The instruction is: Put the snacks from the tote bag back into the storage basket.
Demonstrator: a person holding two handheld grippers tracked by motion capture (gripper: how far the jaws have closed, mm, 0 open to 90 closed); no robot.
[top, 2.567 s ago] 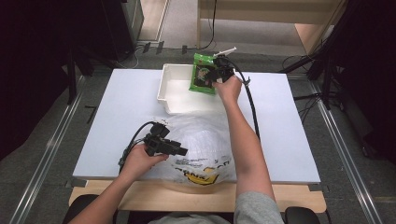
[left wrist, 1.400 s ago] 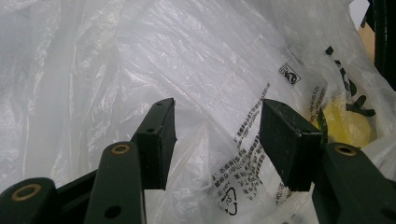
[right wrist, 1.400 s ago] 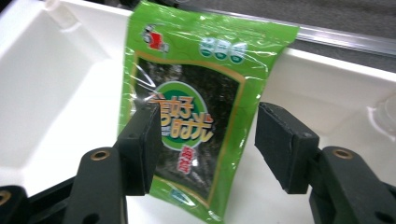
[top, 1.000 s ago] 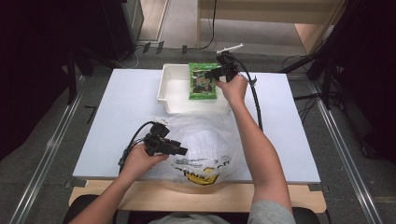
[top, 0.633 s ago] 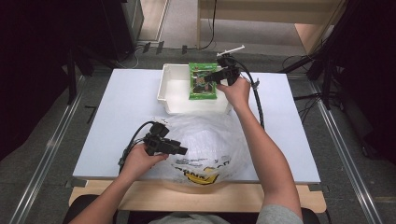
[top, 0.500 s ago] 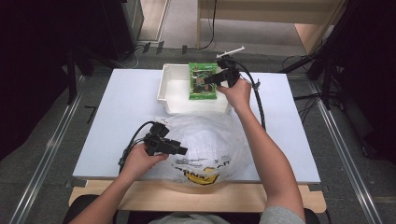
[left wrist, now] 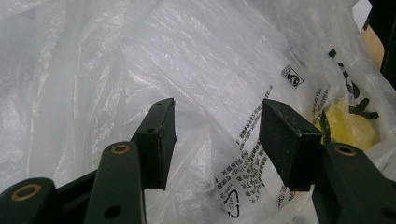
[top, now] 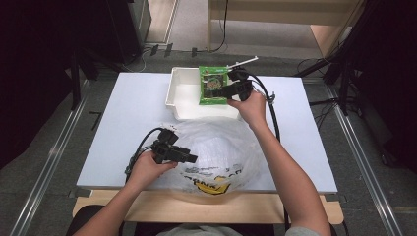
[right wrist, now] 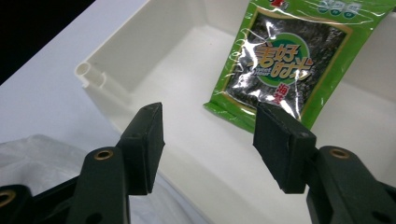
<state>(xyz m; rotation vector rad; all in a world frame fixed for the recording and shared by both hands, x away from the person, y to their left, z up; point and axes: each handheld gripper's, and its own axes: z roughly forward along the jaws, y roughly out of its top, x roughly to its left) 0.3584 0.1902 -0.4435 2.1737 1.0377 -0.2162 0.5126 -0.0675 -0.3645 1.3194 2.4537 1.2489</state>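
Observation:
A green seaweed snack packet (top: 213, 84) leans against the far wall of the white tray (top: 184, 101). My right gripper (top: 223, 92) hovers just right of the packet's lower edge. In the right gripper view the packet (right wrist: 280, 65) lies beyond my right gripper (right wrist: 208, 140). Its jaws have just been closing a little, stand open, and have nothing between them. My left gripper (top: 194, 158) rests open at the left side of a crumpled clear plastic bag (top: 221, 147). In the left gripper view the bag (left wrist: 140, 56) lies under the open left gripper (left wrist: 217, 140).
The tray (right wrist: 140, 60) stands at the back middle of the white table (top: 128, 113). The bag with yellow and black print reaches the table's near edge. A black cable (top: 272, 113) trails from the right gripper along the forearm.
The right gripper has drawn back a little from the packet toward the person, and the packet stays leaning in the tray. The left hand and the bag have not moved.

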